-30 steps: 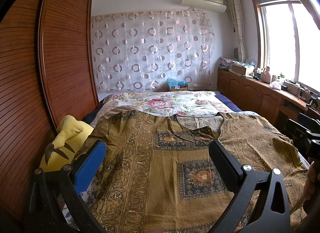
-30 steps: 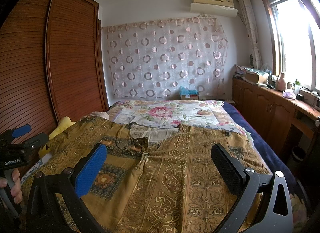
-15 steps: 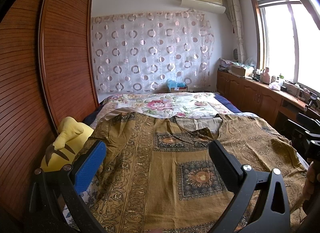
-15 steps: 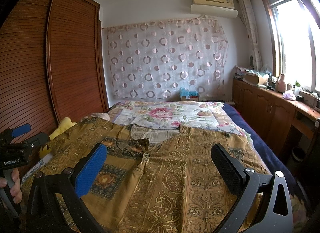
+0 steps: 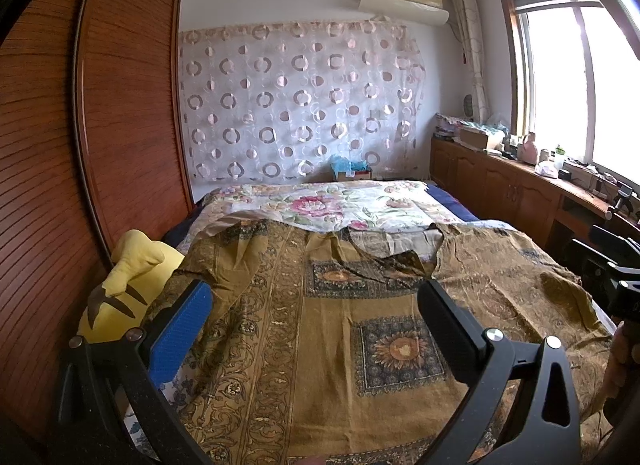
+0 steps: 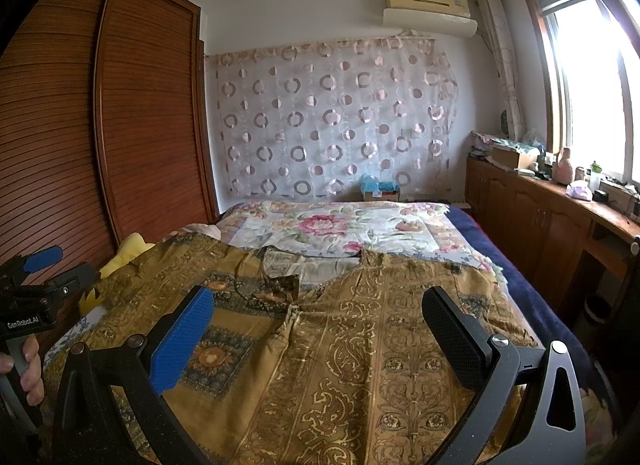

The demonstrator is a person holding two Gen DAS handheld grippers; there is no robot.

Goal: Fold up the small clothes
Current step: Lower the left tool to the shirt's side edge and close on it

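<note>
Your left gripper (image 5: 312, 317) hovers above the ochre patterned garment (image 5: 340, 325), its jaws spread wide and pinching nothing; your right gripper (image 6: 316, 321) does the same over the garment's other half, jaws equally apart and empty. The garment lies spread flat across the bed (image 6: 532, 297), neckline at 12 o'clock from both grippers, with the floral quilt (image 6: 340, 225) beyond it. A yellow plush toy (image 5: 128, 289) sits at 9 o'clock in the left wrist view, touching the garment's edge beside the wooden wardrobe (image 5: 120, 105). The wooden counter (image 6: 560, 201) runs under the window at 3 o'clock.
</note>
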